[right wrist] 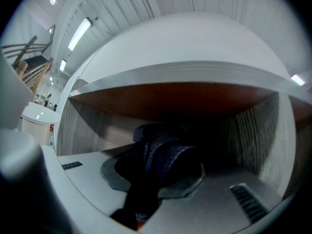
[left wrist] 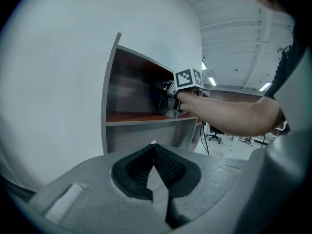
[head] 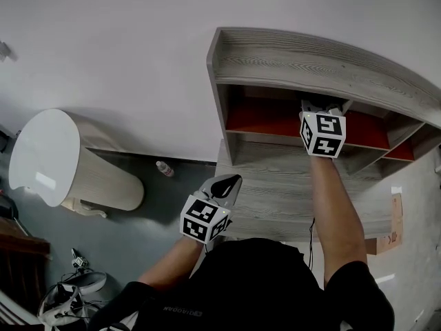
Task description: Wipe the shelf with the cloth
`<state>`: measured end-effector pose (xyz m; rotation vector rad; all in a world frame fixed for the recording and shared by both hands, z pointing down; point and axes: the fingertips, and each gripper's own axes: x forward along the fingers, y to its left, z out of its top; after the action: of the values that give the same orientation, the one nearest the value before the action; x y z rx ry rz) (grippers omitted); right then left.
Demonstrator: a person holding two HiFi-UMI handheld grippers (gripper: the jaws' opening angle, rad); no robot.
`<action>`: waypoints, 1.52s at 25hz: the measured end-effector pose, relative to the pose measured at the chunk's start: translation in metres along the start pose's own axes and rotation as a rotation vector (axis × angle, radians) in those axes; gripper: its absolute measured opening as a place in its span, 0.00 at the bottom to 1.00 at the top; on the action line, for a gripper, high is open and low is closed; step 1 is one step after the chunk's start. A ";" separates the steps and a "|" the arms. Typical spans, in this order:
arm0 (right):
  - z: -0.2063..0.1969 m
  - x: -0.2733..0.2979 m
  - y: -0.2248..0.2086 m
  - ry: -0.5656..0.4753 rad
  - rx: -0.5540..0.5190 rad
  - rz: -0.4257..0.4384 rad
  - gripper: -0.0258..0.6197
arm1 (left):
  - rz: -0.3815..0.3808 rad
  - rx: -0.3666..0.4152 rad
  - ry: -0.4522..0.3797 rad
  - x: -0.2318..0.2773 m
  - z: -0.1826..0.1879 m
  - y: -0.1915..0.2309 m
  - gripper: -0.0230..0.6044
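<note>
A grey wood-grain shelf unit point(head: 324, 64) with red inner boards stands against the white wall. My right gripper point(head: 324, 107) reaches into its upper left compartment, shut on a dark blue cloth point(right wrist: 163, 152) that bulges out between the jaws. In the right gripper view the right gripper point(right wrist: 156, 179) faces the compartment's shadowed back wall. The cloth is hidden in the head view. My left gripper point(head: 227, 183) hangs shut and empty over the unit's lower front board, near its left end. From the left gripper view the left gripper point(left wrist: 155, 156) looks toward the shelf unit point(left wrist: 131, 116) and my right arm.
A white round-topped cabinet point(head: 52, 161) stands on the floor at left. A small bottle point(head: 165, 169) lies on the dark floor by the wall. Cables and a stand point(head: 72, 288) sit at lower left. A cardboard box point(head: 393, 229) is at right.
</note>
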<state>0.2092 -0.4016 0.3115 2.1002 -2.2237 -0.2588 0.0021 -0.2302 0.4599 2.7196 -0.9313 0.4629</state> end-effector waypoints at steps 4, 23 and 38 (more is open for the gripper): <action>-0.001 -0.004 0.014 -0.017 0.036 0.044 0.19 | 0.002 0.001 0.004 -0.002 -0.001 0.000 0.05; -0.037 0.020 0.173 0.064 -0.012 0.379 0.19 | 0.090 -0.032 -0.012 -0.025 -0.011 0.015 0.05; -0.056 0.048 0.198 0.145 -0.015 0.388 0.19 | 0.146 -0.069 -0.012 -0.046 -0.017 0.040 0.05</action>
<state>0.0209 -0.4433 0.3971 1.5754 -2.4611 -0.0937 -0.0613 -0.2306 0.4628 2.6063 -1.1324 0.4331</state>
